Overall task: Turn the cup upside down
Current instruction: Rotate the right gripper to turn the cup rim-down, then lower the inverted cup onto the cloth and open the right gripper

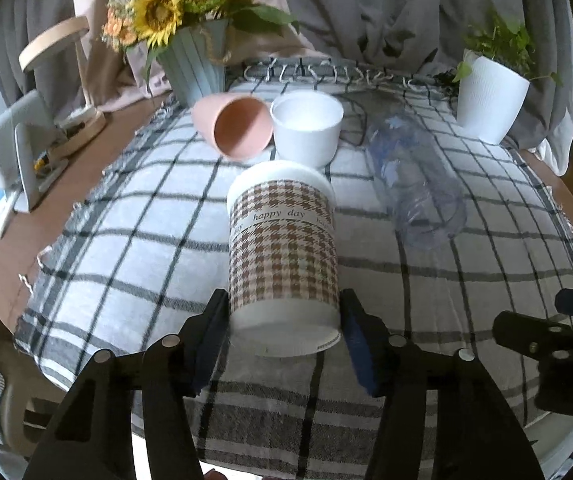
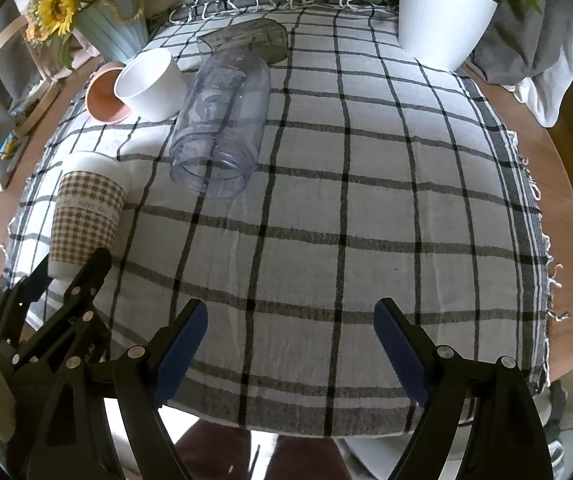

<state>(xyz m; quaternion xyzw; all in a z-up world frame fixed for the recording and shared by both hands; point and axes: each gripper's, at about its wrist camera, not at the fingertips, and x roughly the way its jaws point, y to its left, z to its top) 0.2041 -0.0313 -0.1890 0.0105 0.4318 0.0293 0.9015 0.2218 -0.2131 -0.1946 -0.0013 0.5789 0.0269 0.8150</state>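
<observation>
Blue-padded fingers (image 1: 356, 340) of the left hand-held gripper (image 1: 284, 334) clamp the houndstooth paper cup (image 1: 282, 256) near its narrow base, one pad on each side. In the left wrist view the cup's base faces the camera and its white-lidded wide end points away, toward the far side of the desk (image 1: 134, 112). The band around it reads "happy day". Whether the cup touches the checked cloth (image 1: 126, 240) under it cannot be told from either view.

Seen from the right wrist, the right hand-held gripper (image 2: 290, 344) holds nothing, its jaws spread wide above bare checked cloth at the near edge, well apart from the cup.

Beyond the cup lie a pink cup (image 1: 234, 128) on its side and an upright white cup (image 1: 306, 128), touching each other. To their right a clear plastic jar (image 1: 414, 184) lies on its side. A sunflower pot (image 1: 194, 60) and a white planter (image 1: 490, 96) stand at the far edge.
</observation>
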